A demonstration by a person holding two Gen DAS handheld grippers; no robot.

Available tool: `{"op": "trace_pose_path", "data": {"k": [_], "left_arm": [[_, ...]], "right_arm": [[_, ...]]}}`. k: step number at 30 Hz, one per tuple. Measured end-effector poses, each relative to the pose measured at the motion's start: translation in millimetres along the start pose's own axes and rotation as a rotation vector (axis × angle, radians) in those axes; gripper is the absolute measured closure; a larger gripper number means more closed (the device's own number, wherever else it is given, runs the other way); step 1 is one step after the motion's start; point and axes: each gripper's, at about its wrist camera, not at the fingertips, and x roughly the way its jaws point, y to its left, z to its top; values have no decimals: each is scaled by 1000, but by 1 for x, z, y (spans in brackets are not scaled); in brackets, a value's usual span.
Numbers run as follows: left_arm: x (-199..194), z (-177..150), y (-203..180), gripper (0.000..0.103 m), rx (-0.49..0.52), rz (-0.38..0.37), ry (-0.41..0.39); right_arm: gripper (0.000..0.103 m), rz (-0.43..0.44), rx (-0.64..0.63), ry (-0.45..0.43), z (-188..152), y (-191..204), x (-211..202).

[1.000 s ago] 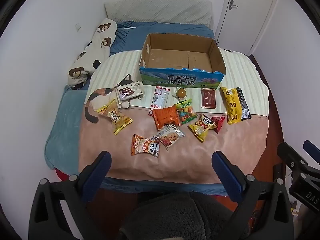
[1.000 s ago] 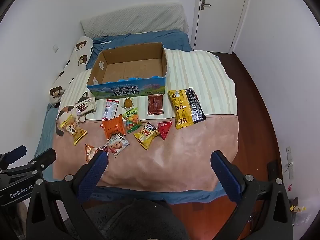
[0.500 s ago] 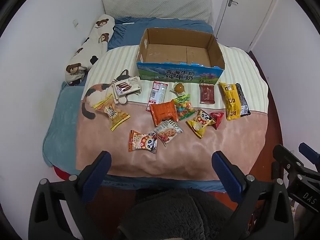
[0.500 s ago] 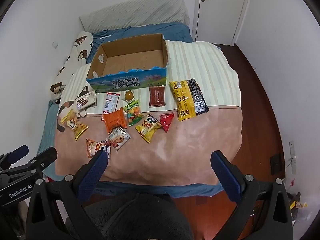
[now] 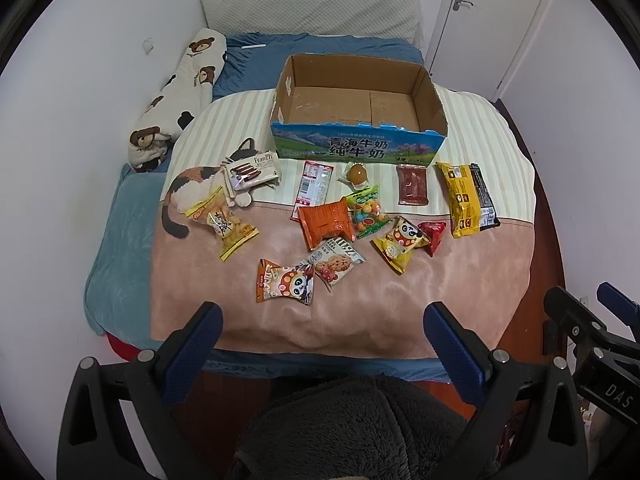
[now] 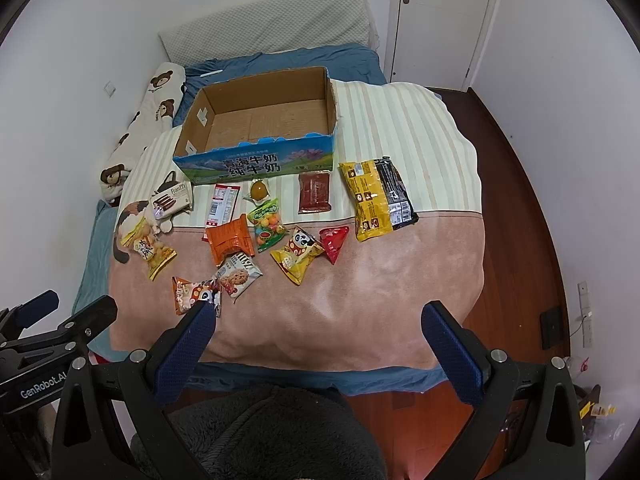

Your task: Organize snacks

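Here, through the left wrist camera, we see our left gripper (image 5: 322,330) with its blue fingers (image 5: 192,354) spread wide and holding nothing, poised over the near edge of the bed (image 5: 120,248). The snacks lie scattered on the blanket (image 5: 440,280), well ahead of the fingertips: a panda packet (image 5: 285,282) nearest us, an oat cookie packet (image 5: 336,263) just beside it, an orange pouch (image 5: 327,227) partly overlapping a green candy bag (image 5: 367,213), and a yellow panda packet (image 5: 400,243) touching a red triangular packet (image 5: 433,235). Behind them stands the empty cardboard box (image 5: 358,148), open at the top. Its small print is too fine for us to read. At the right edge the right gripper (image 5: 592,336) is cut off by the frame. A dark fuzzy garment (image 5: 360,428) hides the floor below us.

From the right wrist camera, our right gripper (image 6: 318,326) is likewise spread apart and empty. Its left finger (image 6: 184,350) covers a corner of the panda packet (image 6: 192,294). The box (image 6: 260,160) sits beyond the snacks, and a yellow-and-black bag (image 6: 374,196) lies to the right of it, apart from the cluster. The other gripper's body shows only partly at the left edge, its fingertips out of frame.
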Motion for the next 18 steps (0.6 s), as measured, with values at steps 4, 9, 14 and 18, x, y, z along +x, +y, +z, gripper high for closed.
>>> {"op": "trace_pose_path", "data": {"k": [4, 9, 14, 18], "left_arm": [[0, 1, 0, 0, -1, -1, -1], [0, 0, 0, 0, 1, -2, -1], [-1, 3, 1, 0, 1, -2, -3], [-3, 6, 2, 0, -1, -1, -5]], "right_arm": [[0, -3, 2, -2, -1, 0, 0], [0, -6, 1, -3, -1, 1, 0], [0, -9, 4, -9, -1, 1, -1], [0, -8, 6, -11, 0, 2, -3]]}}
